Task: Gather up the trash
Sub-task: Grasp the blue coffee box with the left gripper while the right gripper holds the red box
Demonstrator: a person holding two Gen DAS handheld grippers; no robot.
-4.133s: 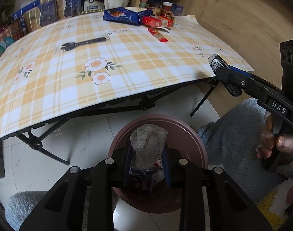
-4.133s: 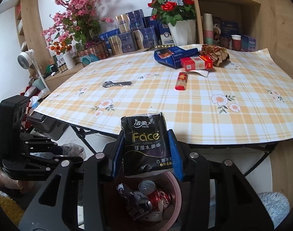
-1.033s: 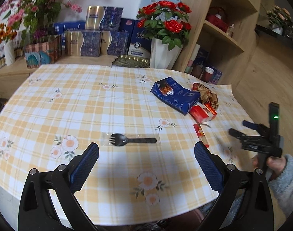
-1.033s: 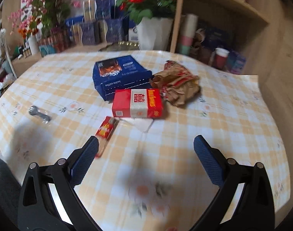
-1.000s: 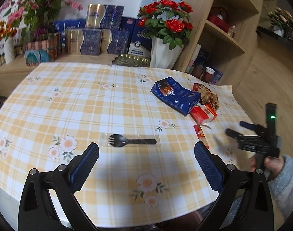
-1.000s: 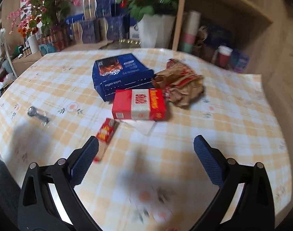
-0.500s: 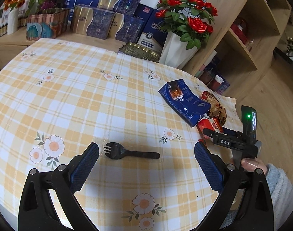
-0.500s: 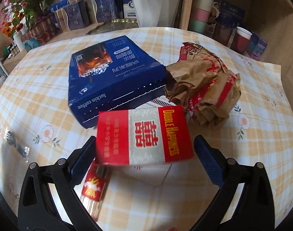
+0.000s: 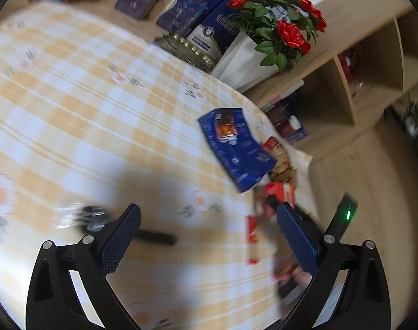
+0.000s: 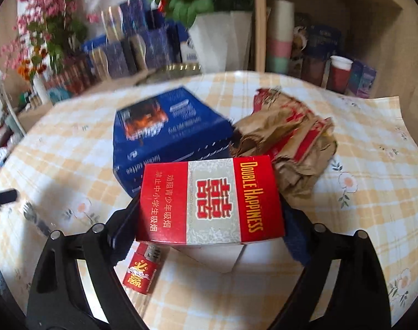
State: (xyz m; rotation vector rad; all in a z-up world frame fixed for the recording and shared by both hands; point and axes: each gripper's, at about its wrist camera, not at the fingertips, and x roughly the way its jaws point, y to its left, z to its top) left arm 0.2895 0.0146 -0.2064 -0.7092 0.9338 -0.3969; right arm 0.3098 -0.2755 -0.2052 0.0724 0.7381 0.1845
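Note:
A red cigarette box lies on the yellow checked tablecloth. My right gripper has its jaws on either side of the box and closing; the pads stand at its ends, and I see no firm press. A blue coffee box and a crumpled brown paper bag lie just behind. A small red packet rests beside my left finger. In the blurred left wrist view my left gripper hangs open and tilted over a black plastic fork, holding nothing.
A white slip of paper lies under the cigarette box. A white vase of red roses, stacked gift boxes and a wooden shelf with cups line the table's far side. The right hand-held gripper shows at the table's right edge.
My right gripper has come down and forward so the cigarette box sits between its jaws. My left gripper has sunk and rolled, closing in on the fork.

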